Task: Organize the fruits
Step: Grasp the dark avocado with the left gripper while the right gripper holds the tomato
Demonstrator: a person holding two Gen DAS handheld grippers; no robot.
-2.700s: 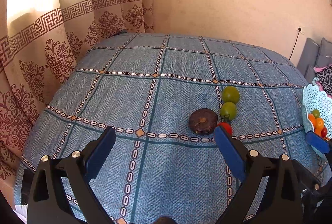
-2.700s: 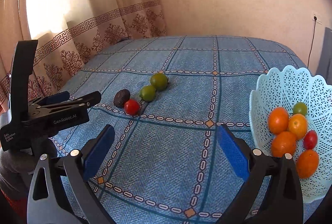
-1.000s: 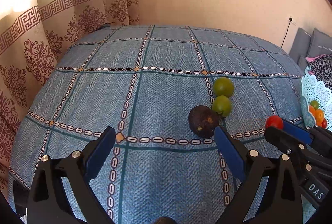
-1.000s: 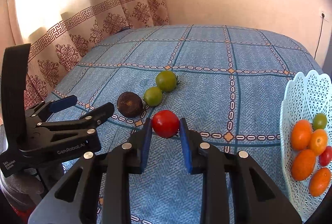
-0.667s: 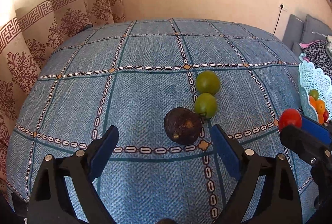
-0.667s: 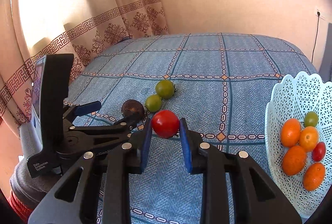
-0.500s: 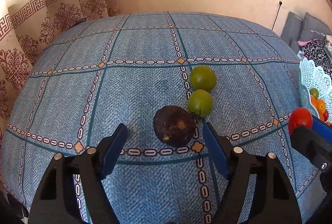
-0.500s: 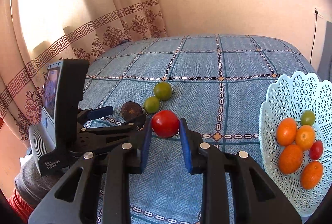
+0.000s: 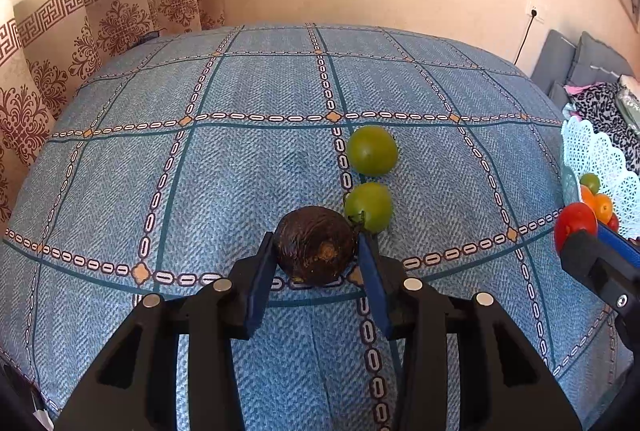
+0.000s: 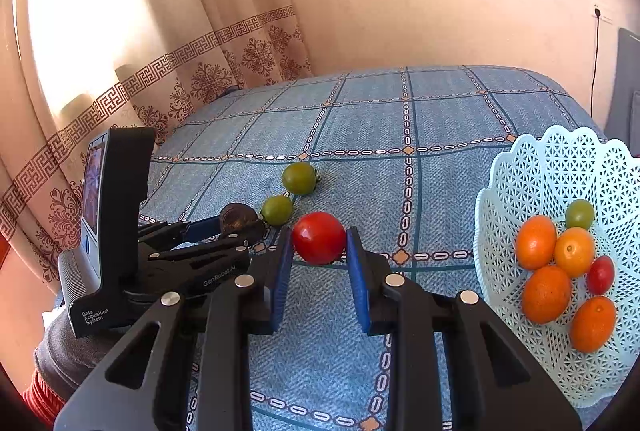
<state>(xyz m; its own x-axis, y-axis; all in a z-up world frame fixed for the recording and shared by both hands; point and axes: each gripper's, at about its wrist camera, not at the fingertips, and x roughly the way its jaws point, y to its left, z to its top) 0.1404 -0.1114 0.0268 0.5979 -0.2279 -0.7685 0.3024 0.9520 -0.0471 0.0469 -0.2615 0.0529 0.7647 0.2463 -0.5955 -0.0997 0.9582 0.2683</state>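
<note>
Left gripper [image 9: 316,251] at lower centre, jaws just closing, pads against a dark brown fruit [image 9: 315,243] on the blue checked bedspread [image 9: 248,167], right gripper [image 10: 319,243] clamping a red tomato [image 10: 319,237] mid-frame, two green tomatoes [image 9: 370,179] beyond, white lattice basket [image 10: 520,167] at right edge

Both grippers are black plastic frames with blue pads and silver screws. The left gripper [image 10: 240,221] carries an upright screen and white "Data Acquisition System" lettering; a grey sleeve [image 10: 68,355] shows beneath.
</note>
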